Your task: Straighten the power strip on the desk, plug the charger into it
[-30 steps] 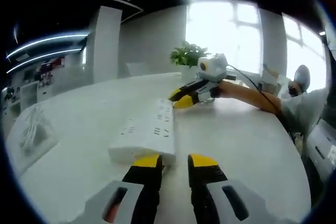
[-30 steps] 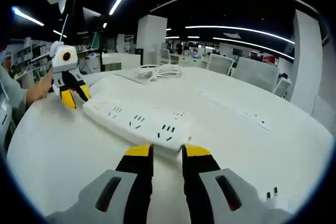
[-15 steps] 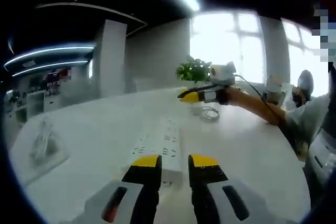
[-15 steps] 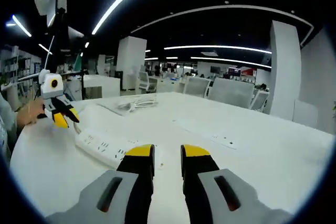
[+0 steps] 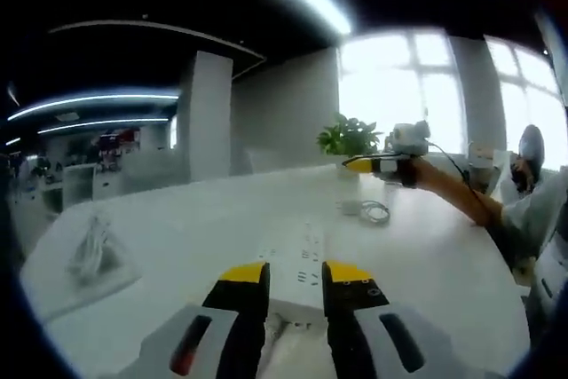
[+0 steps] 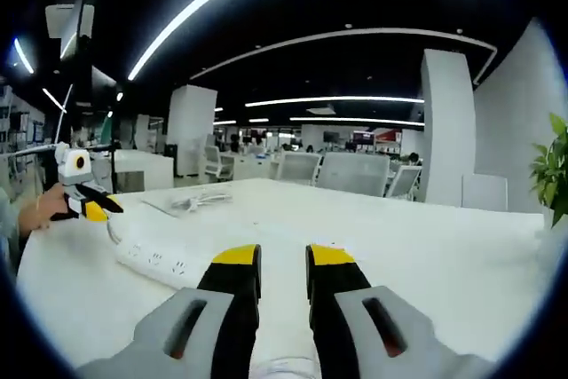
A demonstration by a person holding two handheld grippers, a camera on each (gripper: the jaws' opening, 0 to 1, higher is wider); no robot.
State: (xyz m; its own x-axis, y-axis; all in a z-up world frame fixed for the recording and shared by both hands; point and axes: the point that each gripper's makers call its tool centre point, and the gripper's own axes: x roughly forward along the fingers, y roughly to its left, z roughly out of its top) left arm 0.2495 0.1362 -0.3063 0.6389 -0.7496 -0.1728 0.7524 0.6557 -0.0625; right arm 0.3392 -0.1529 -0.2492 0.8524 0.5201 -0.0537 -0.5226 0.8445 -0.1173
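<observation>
Stretching wide, the desk (image 5: 177,237) bore the strip (image 5: 297,268), whose near end was hidden behind the left gripper (image 5: 295,274); its jaws stood slightly apart, gripping nothing visible. The right gripper (image 6: 281,259) hung likewise parted and empty, the strip (image 6: 160,261) off to its left. A blurred cable coil (image 5: 375,211) lay beyond.

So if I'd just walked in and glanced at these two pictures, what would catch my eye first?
Probably the long white power strip lying on the pale round desk, its near end just past the left gripper with its yellow-tipped jaws. Next, the right gripper held out above the desk's far side, in front of a potted plant by the bright windows. In the right gripper view, a white cable bundle lies farther back on the desk.
</observation>
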